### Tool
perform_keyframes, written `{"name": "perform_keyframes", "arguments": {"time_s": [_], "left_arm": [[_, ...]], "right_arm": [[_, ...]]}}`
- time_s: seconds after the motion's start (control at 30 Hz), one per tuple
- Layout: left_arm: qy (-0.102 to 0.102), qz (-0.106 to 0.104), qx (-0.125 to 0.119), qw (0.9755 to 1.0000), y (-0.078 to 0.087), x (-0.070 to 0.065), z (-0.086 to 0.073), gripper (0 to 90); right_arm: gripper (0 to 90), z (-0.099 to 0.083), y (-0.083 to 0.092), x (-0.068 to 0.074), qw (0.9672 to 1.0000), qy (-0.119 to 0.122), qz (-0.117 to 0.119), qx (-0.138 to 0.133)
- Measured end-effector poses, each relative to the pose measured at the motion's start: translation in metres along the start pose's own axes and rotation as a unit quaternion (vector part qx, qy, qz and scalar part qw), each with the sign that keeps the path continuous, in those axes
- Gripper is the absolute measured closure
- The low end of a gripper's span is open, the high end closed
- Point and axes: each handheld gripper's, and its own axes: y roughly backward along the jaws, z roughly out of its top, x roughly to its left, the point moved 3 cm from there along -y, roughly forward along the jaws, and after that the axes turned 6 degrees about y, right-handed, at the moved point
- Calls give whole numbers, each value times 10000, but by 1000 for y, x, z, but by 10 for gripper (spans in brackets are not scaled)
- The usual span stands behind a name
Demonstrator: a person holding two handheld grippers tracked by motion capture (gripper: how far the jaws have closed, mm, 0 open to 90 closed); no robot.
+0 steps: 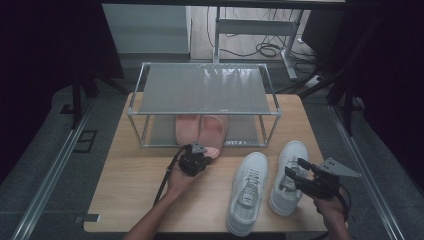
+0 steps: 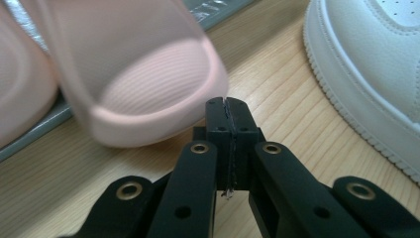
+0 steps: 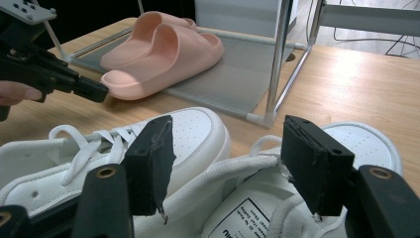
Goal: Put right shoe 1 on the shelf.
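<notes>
Resting with their toes on the lower shelf of the metal rack (image 1: pixel 135 97), the pink slippers (image 1: pixel 202 131) lie side by side, and their heels stick out over the wooden table (image 1: pixel 135 185). The left gripper (image 1: pixel 196 151) has its jaws pressed fully together with nothing between them, and its tip is just at the heel rim of the right-hand slipper (image 2: pixel 148 94), touching it or nearly so. I judge that the step in hand is pushing this slipper deeper onto the shelf, so the next move calls for a straight, gentle push along the shelf, without turning the slipper sideways against its neighbour. To the right, two white sneakers (image 1: pixel 248 192) stand on the table, well apart from the rack. The right gripper (image 1: pixel 295 176) hovers with its jaws wide over the collar of the nearer sneaker (image 3: pixel 257 198), one pad on each side, but not yet pressing it. It seems ready to close on this collar and carry the shoe to the rack afterwards.
</notes>
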Motion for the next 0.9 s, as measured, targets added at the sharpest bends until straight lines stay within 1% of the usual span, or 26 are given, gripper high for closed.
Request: {"name": "perform_keyframes", "arguments": {"time_s": [0.07, 0.13, 0.2, 0.27, 0.37, 0.5, 0.57, 0.73, 0.83, 0.9], "left_arm": [[24, -2, 7, 10000, 0, 3, -1, 900], [63, -58, 5, 10000, -2, 5, 0, 900], [51, -59, -7, 10000, -5, 4, 2, 900], [17, -59, 31, 10000, -9, 3, 5, 900], [38, -57, 18, 10000, -16, 2, 11, 900], [129, 8, -28, 9999, -23, 4, 17, 900], [102, 77, 1, 9999, -26, 6, 20, 900], [244, 205, -33, 9995, -31, 12, 25, 900], [268, 251, -44, 9993, -34, 16, 27, 900], [343, 242, -101, 9991, -36, 18, 27, 900]], "right_arm": [[374, 0, 0, 0, 10000, -2, 6, 8], [374, 0, -1, 1, 10000, 14, 3, 4], [374, 0, -1, 1, 10000, 0, 5, 8], [374, 0, 0, 1, 10000, -1, 3, 9], [374, 0, 0, 0, 10000, 16, -5, -1], [374, 0, 1, -1, 10000, -6, -13, -11], [374, 0, 1, -1, 10000, -6, -17, -15], [374, 0, 2, -2, 10000, -13, -24, -22], [374, 0, 2, -2, 10000, -28, -22, -33], [374, 0, 2, -2, 10000, -25, -21, -33]]}}
